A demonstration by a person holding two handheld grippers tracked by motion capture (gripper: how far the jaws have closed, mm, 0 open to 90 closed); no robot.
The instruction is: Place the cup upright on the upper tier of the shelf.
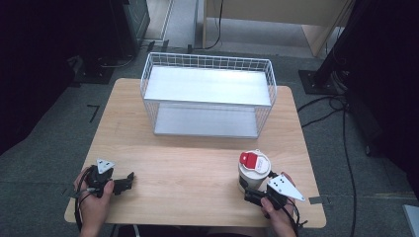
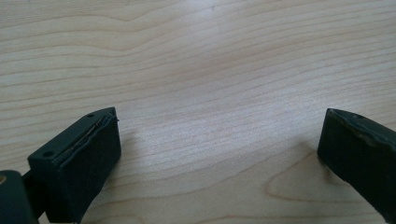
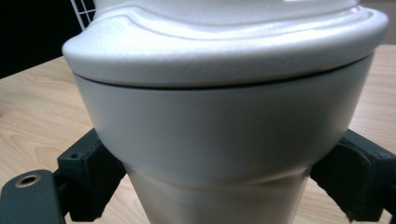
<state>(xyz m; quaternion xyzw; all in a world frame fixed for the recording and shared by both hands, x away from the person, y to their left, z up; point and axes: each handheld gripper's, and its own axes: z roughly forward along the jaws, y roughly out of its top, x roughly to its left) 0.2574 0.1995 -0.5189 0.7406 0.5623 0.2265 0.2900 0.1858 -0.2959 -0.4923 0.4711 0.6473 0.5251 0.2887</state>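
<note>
Right claw grasping white cup | upright, lid up | left claw released

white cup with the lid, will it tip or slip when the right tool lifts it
The white cup probably stays stiff: its wall looks unbent between the right tool jaws. It looks glossy, so it may slip. It widens above the low grip and carries a lid, so it is likely top-heavy and apt to tip.
</note>
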